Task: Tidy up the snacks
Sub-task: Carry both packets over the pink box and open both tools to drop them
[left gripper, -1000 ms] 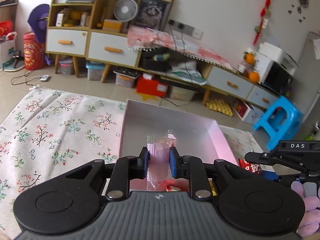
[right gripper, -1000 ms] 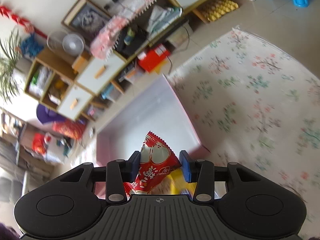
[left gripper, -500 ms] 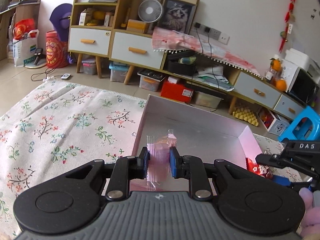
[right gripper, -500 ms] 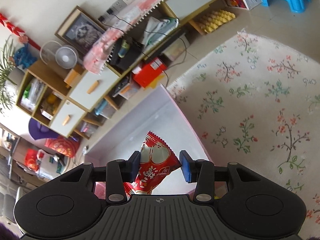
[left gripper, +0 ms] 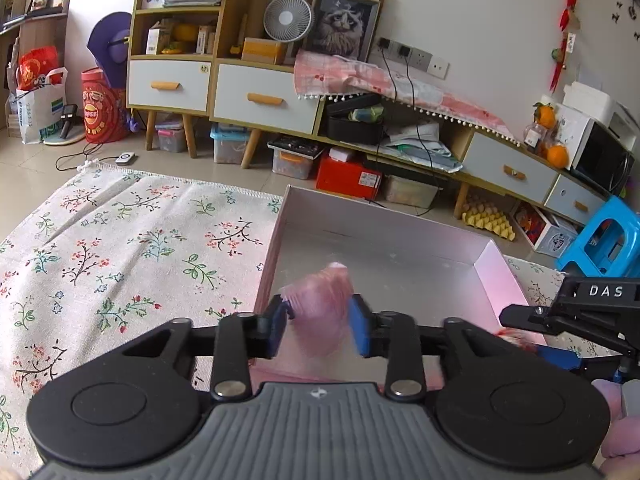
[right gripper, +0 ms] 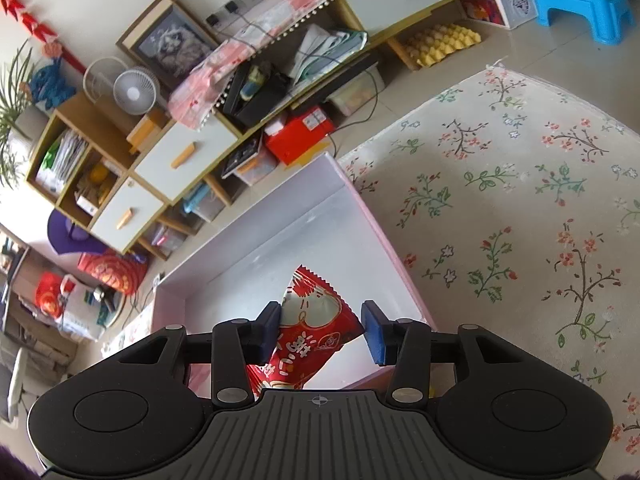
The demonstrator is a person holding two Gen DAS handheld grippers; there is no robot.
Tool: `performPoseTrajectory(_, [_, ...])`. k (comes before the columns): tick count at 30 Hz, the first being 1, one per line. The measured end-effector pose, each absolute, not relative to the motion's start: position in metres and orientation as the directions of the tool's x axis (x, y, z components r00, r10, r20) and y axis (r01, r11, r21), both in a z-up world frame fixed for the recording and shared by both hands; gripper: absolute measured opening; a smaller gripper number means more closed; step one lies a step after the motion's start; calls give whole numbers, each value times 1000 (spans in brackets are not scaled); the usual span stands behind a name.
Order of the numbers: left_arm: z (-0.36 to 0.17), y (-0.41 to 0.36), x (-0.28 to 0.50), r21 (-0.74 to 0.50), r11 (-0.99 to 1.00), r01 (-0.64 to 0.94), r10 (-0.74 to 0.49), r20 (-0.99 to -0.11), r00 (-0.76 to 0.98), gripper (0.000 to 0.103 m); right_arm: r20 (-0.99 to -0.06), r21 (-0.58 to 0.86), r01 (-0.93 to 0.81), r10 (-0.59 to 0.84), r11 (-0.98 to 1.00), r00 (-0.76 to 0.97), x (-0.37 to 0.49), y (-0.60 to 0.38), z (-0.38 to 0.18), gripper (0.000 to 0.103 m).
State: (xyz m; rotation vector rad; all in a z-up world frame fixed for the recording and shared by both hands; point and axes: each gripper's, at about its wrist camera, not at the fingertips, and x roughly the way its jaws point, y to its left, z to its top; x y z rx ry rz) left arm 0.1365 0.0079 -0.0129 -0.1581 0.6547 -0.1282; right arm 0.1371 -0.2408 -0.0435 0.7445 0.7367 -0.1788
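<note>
A shallow pink-and-white box (left gripper: pixel 384 216) lies on the floral cloth, also in the right wrist view (right gripper: pixel 276 216). My left gripper (left gripper: pixel 320 322) is over the box's near left part; its jaws have parted and a blurred pink snack packet (left gripper: pixel 322 312) sits loose between them. My right gripper (right gripper: pixel 322 330) is over the box's near right part. A red and white snack packet (right gripper: pixel 310 328) lies between its jaws, against the left pad with a gap at the right pad. The right gripper also shows in the left wrist view (left gripper: pixel 576 320).
The floral cloth (left gripper: pixel 120 240) spreads left of the box and, in the right wrist view (right gripper: pixel 520 220), right of it. Beyond the cloth's far edge stand a low cabinet (left gripper: pixel 260 100), storage boxes and a blue stool (left gripper: pixel 608 240).
Both grippers' jaws have widened. The pink packet has gone blurred and loose between the left jaws. The red packet keeps its place while the right pad moved off it. Both views shifted over the box.
</note>
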Motion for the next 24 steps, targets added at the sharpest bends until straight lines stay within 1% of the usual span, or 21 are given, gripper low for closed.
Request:
performPoseTrajectory(1, [-14, 5, 140, -188, 980, 67, -169, -605, 778, 50, -665, 553, 389, 109, 737, 739, 137, -240, -42, 54])
performPoseTrajectory(3, [-12, 5, 141, -188, 980, 67, -171, -614, 771, 57, -665, 547, 379, 112, 747, 738, 137, -240, -39, 67])
performPoseTrajectory(4, [-12, 6, 142, -190, 979, 69, -174, -618, 767, 57, -664, 543, 372, 114, 753, 739, 136, -239, -37, 69])
performPoseTrajectory(6, [-10, 6, 141, -193, 978, 76, -183, -627, 757, 62, -665, 535, 359, 119, 764, 738, 135, -237, -34, 72])
performPoseTrajectory(7, [-10, 5, 141, -192, 978, 77, -183, -630, 755, 68, -667, 532, 355, 122, 769, 735, 135, -236, -32, 72])
performPoseTrajectory(8, [-8, 5, 139, -187, 979, 79, -181, -632, 754, 71, -669, 529, 349, 126, 773, 733, 134, -236, -30, 73])
performPoseTrajectory(9, [-7, 4, 138, -184, 979, 84, -183, -632, 753, 75, -671, 524, 345, 127, 779, 731, 132, -235, -28, 76])
performPoseTrajectory(11, [-4, 5, 134, -183, 978, 95, -192, -633, 750, 78, -677, 507, 338, 123, 793, 726, 129, -234, -23, 80])
performPoseTrajectory(13, [0, 6, 130, -193, 976, 103, -204, -636, 744, 87, -685, 493, 331, 125, 805, 718, 126, -234, -18, 81])
performPoseTrajectory(14, [1, 7, 128, -197, 974, 108, -211, -637, 742, 89, -688, 489, 324, 130, 810, 714, 124, -234, -16, 81])
performPoseTrajectory(16, [5, 7, 123, -195, 973, 126, -224, -648, 728, 94, -699, 476, 320, 131, 819, 703, 118, -234, -11, 86])
performPoseTrajectory(17, [6, 6, 122, -185, 974, 132, -222, -657, 720, 95, -707, 465, 321, 128, 825, 696, 116, -234, -9, 88])
performPoseTrajectory(24, [16, 11, 104, -100, 981, 169, -191, -692, 697, 101, -773, 366, 303, 106, 880, 626, 94, -225, -1, 88])
